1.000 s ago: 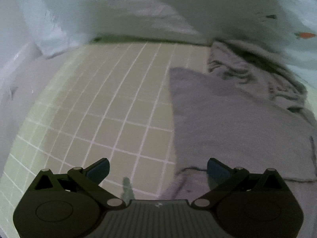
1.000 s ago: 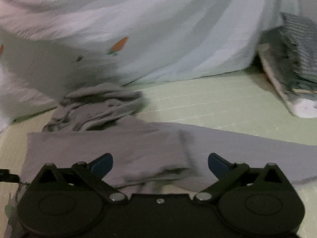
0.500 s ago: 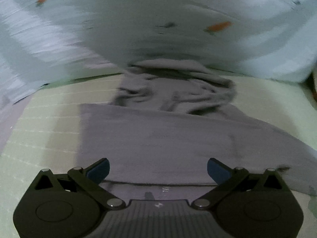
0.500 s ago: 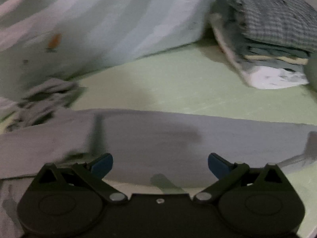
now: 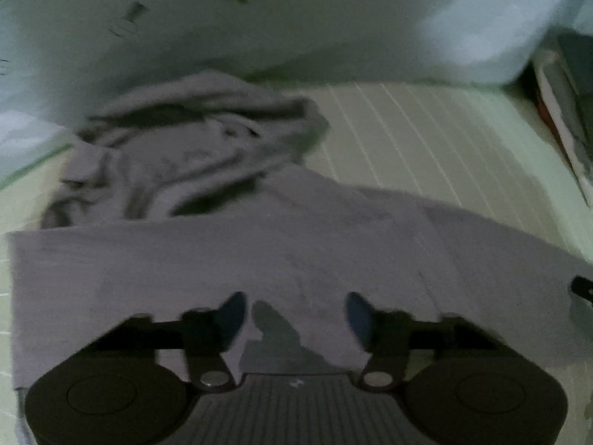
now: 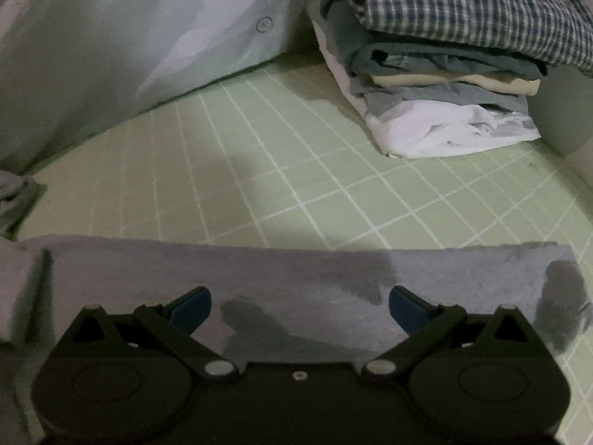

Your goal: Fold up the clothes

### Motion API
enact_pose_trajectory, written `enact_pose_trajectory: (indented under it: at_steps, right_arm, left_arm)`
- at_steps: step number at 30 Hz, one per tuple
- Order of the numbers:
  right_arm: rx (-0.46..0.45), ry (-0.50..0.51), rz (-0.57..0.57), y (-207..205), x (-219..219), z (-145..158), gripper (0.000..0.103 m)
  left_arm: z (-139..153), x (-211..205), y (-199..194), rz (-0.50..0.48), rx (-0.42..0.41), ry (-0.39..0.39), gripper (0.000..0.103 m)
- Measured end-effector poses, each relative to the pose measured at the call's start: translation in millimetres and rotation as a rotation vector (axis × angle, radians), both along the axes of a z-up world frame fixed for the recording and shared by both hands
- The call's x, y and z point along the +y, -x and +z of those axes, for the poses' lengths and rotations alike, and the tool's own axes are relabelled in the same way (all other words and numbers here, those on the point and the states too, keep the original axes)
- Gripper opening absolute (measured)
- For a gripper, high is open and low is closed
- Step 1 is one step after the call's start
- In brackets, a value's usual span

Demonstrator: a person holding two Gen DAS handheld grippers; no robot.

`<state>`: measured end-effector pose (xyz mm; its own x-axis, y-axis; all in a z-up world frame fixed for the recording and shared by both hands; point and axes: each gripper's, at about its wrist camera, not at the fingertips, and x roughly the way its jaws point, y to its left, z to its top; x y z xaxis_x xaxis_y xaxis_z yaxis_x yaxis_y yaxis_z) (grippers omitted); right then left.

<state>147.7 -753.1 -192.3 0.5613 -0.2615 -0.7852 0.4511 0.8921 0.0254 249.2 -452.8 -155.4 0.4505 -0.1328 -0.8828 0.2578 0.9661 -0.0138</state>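
- Left wrist view first: our left gripper [image 5: 294, 311] hangs low over the flat grey garment [image 5: 259, 259], fingers apart with a moderate gap and nothing between them. The picture is blurred, so we cannot tell whether the tips touch the cloth.
- Behind that flat stretch sits a crumpled grey heap [image 5: 192, 144], just against the garment's far edge; whether it is part of the same piece we cannot tell.
- Right wrist view: our right gripper [image 6: 300, 307] is over the same garment's long straight band [image 6: 296, 274], fingers spread wide and empty, on the green grid mat [image 6: 296, 170].
- Further right, a stack of folded clothes [image 6: 444, 66] sits well apart.
- Risks, as we judge them: closing on the middle of the cloth rather than an edge would bunch it; unequal grips would skew any fold; dragging could catch the heap and spoil the flat lay.
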Motion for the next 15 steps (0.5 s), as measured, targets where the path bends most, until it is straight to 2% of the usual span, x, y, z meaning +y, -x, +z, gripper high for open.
enact_pose_trajectory:
  at_steps: [4, 5, 8, 11, 15]
  right_arm:
    - [0.029, 0.004, -0.010, -2.0, -0.2, -10.4, 0.103]
    - [0.025, 0.009, -0.008, -2.3, 0.7, -11.1, 0.103]
    - [0.020, 0.014, -0.002, -4.8, 2.3, -11.8, 0.103]
    - [0.024, 0.019, -0.002, -7.3, 3.8, -11.7, 0.103]
    - [0.026, 0.031, -0.005, -6.7, 7.2, -10.9, 0.103]
  left_arm:
    - [-4.7, -8.0, -1.4, -0.033, 0.016, 0.018, 0.025]
    - [-4.4, -8.9, -1.9, -0.044, 0.016, 0.023, 0.017]
    - [-2.4, -9.5, -0.8, -0.068, 0.006, 0.026, 0.006]
    - [2.2, -4.9, 2.2, -0.075, -0.007, 0.026, 0.006]
    - [21.1, 27.7, 7.5, -0.049, -0.062, -0.008, 0.006]
